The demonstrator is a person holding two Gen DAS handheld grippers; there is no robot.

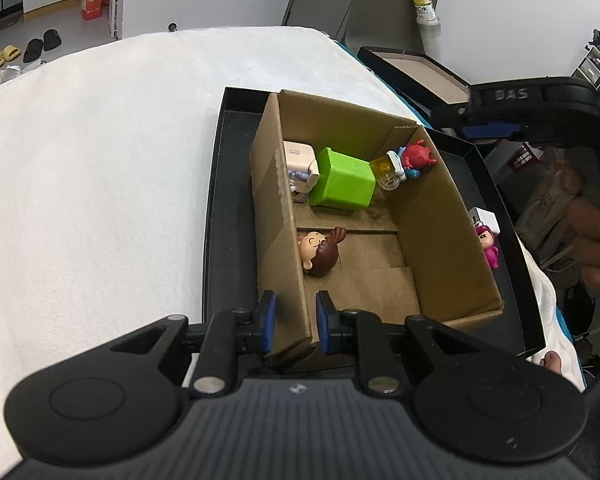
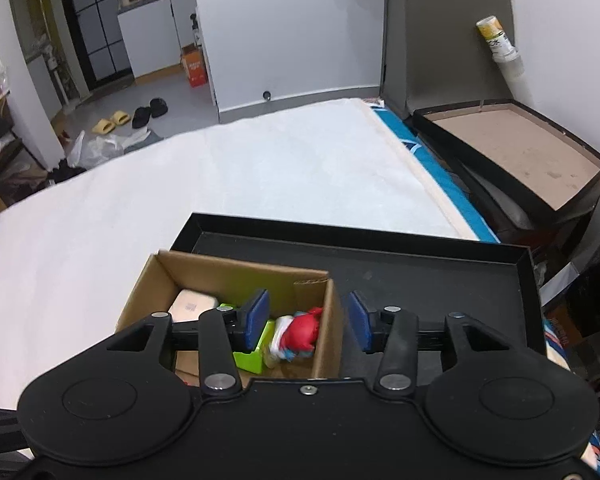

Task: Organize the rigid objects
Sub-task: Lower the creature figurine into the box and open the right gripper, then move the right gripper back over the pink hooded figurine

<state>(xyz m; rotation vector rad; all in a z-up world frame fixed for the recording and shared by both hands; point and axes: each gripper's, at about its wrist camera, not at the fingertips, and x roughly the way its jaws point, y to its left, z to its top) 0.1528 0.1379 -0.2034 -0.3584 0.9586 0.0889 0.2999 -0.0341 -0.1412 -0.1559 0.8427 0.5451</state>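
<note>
Clearly we read "DAS" on our open right gripper (image 1: 512, 94); our left gripper (image 1: 296, 322) straddles the brown cardboard box (image 1: 432, 216) wall, contact unclear.

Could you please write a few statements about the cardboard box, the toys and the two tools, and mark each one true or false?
1. The cardboard box sits inside the black tray. True.
2. The green block lies outside the box on the white cloth. False: it is inside the box, at the far end.
3. The left tool has its two fingers on either side of the box's wall. True.
4. The pink figure is inside the box. False: it stands outside it, in the tray.
5. The right tool holds the red figure. False: it is open, straddling the box wall.
</note>
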